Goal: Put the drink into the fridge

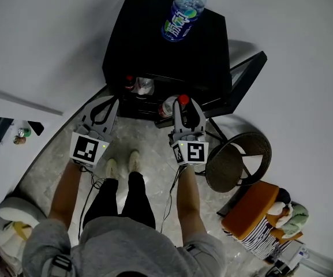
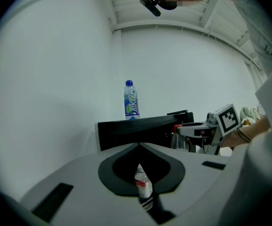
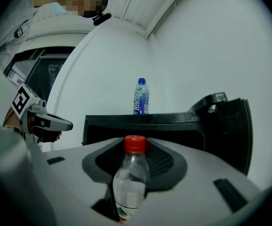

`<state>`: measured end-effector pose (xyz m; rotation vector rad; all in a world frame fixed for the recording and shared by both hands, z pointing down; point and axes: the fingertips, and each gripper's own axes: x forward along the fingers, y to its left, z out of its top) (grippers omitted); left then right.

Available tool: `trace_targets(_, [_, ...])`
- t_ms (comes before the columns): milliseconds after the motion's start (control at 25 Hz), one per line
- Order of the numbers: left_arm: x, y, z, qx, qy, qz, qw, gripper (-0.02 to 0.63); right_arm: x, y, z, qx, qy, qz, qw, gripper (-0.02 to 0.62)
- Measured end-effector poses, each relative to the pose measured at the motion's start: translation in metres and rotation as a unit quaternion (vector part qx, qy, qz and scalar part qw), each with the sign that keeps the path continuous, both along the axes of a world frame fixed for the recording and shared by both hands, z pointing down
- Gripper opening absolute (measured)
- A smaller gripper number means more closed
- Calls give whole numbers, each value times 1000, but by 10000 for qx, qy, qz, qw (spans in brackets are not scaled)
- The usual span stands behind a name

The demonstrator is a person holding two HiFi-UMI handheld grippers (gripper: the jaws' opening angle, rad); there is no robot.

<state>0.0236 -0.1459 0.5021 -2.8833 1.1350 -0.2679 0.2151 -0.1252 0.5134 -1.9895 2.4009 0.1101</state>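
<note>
Red-capped bottle (image 3: 131, 182) in right gripper (image 1: 183, 104): 1 | blue-capped bottle (image 1: 183, 15) atop fridge (image 1: 143, 39): 1

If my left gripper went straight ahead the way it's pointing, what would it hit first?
Likely the small red-labelled bottle, apparently standing inside the open black fridge. It shows dead centre past the tips of the left gripper. Depth is hard to judge.

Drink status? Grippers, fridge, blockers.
Right gripper shut on red-capped bottle, before the open fridge. Left gripper: small bottle shows between jaws, grip unclear. Shelf bottles at fridge front; blue-label bottle on top.
</note>
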Motion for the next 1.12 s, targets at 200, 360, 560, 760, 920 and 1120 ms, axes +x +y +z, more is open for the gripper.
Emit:
trace_targets(200, [-6,-4,18,-5,-16,-131,9999,5,1,-19,28,-49,53,-14,10000,150])
trace_targets(360, [-14,-10,33,-13,-31,-261,9997,5,-3,-34,44,-20,65,-126,9999,150])
trace_targets(560, [-17,-15,52,14,-51,-395,9992,5,-3,-54,63,33,60,-165,9998,150])
trace_targets(760, [-19,-21,65,41,-5,-508,9987,5,0,-75,86,8,92,-118,9999,150])
trace_targets(920, [-18,-25,76,63,-51,-506,9987,5,1,-90,100,-21,56,-112,9999,150])
trace_targets(1120, [-18,-29,85,26,-84,-513,9986,5,1,-105,112,-57,-83,-136,9999,150])
